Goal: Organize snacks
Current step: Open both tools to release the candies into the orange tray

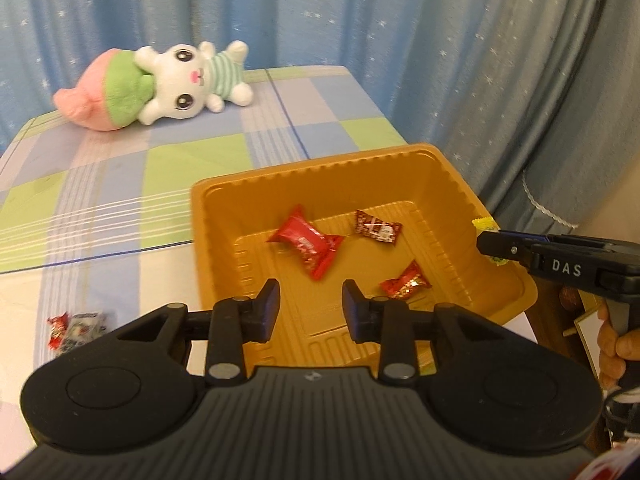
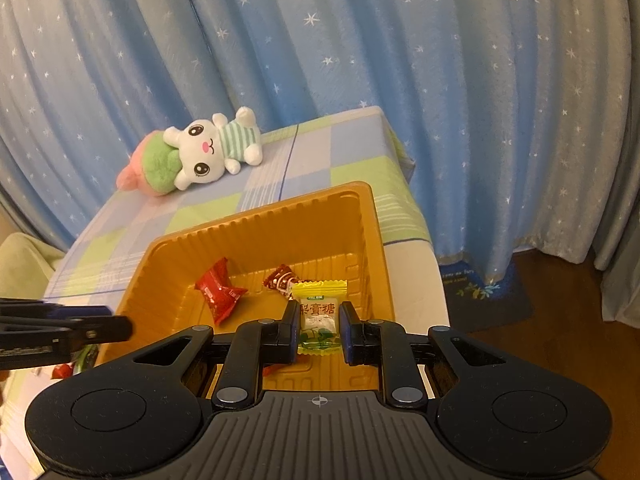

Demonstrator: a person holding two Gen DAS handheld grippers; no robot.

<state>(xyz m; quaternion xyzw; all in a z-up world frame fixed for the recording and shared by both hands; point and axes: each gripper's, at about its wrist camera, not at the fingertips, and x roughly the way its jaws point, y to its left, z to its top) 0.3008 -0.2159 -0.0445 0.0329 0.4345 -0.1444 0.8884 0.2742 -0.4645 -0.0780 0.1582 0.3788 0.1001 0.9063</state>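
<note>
An orange plastic tray [image 1: 224,216] [image 2: 376,240] sits on the checked tablecloth. It holds a big red candy [image 1: 308,242] [image 2: 220,294], a dark red candy [image 1: 376,227] [image 2: 282,278] and a small red foil candy [image 1: 405,282]. My left gripper [image 1: 311,306] is open and empty over the tray's near side. My right gripper [image 2: 319,320] is shut on a yellow-and-white candy [image 2: 318,312] just above the tray's right rim. It also shows in the left wrist view [image 1: 490,246], the candy's yellow end [image 1: 482,224] sticking out. Loose candies [image 1: 76,326] lie on the table left of the tray.
A white bunny plush toy [image 1: 160,84] [image 2: 200,152] lies at the table's far left. A blue starry curtain [image 2: 440,80] hangs behind and to the right. The table's right edge runs close beside the tray, with dark floor and a mat [image 2: 488,292] beyond.
</note>
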